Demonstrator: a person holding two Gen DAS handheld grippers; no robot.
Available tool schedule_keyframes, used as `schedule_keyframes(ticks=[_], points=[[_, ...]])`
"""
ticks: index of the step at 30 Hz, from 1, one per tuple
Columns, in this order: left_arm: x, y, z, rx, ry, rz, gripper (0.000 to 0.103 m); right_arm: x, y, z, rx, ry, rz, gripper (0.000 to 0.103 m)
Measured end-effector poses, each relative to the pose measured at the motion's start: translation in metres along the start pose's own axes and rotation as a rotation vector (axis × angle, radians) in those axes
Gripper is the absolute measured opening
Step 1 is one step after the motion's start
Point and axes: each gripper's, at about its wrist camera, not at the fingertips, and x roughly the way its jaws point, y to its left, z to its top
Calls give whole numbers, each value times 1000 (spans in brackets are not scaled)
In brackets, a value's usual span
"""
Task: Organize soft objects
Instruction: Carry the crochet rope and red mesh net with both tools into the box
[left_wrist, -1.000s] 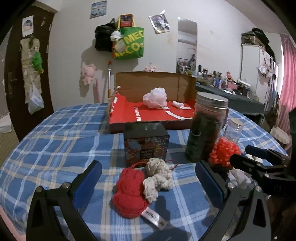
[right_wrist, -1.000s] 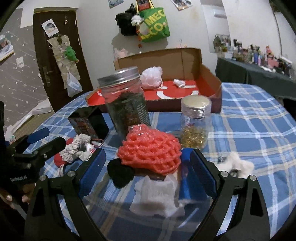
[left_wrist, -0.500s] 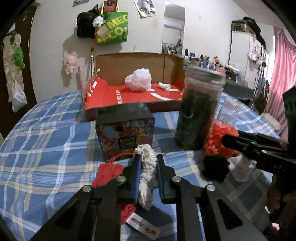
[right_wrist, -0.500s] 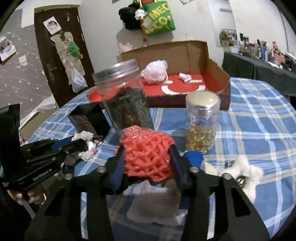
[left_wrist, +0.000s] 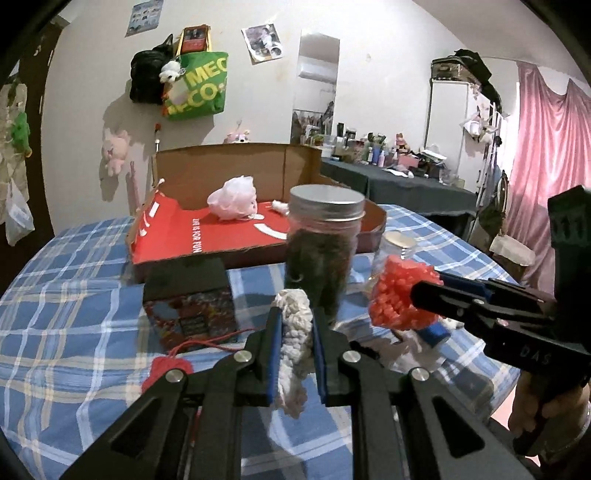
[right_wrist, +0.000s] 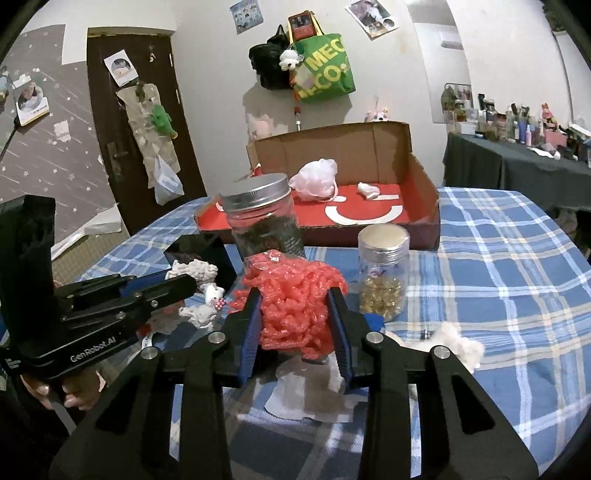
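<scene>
My left gripper (left_wrist: 297, 317) is shut on a cream knitted piece (left_wrist: 291, 306), which hangs lifted between its blue pads. A red knitted piece (left_wrist: 168, 369) lies on the cloth below it, joined by a red thread. The jaws of my right gripper (right_wrist: 294, 299) are closing, and the pads press on a red plastic mesh bundle (right_wrist: 291, 314). In the left wrist view this mesh bundle (left_wrist: 395, 295) shows at the right gripper's (left_wrist: 417, 291) tips. The left gripper (right_wrist: 188, 282) and the cream piece (right_wrist: 195, 271) show at left in the right wrist view. An open cardboard box (right_wrist: 424, 192) with a red floor holds a pink pouf (right_wrist: 317, 181).
A tall jar of dark stuff (right_wrist: 264, 225) and a small jar of golden beads (right_wrist: 382, 273) stand just ahead. A dark printed box (left_wrist: 190, 306) sits at left. A white tissue (right_wrist: 310, 391) and a white fluffy thing (right_wrist: 458, 343) lie on the blue plaid cloth.
Both grippers went from wide open to closed: the left on the cream knitted piece, the right on the red mesh. Both items have risen a little off the cloth.
</scene>
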Motion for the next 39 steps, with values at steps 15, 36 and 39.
schedule_keyframes(ticks=[15, 36, 39], points=[[-7, 21, -1, -52, 20, 19, 16, -12, -11, 1, 20, 2, -22, 33], [-13, 125, 3, -133, 153, 137, 16, -25, -58, 13, -9, 71, -211, 33], [-3, 134, 6, -102, 172, 162, 16, -21, -66, 17, -24, 85, -232, 33]])
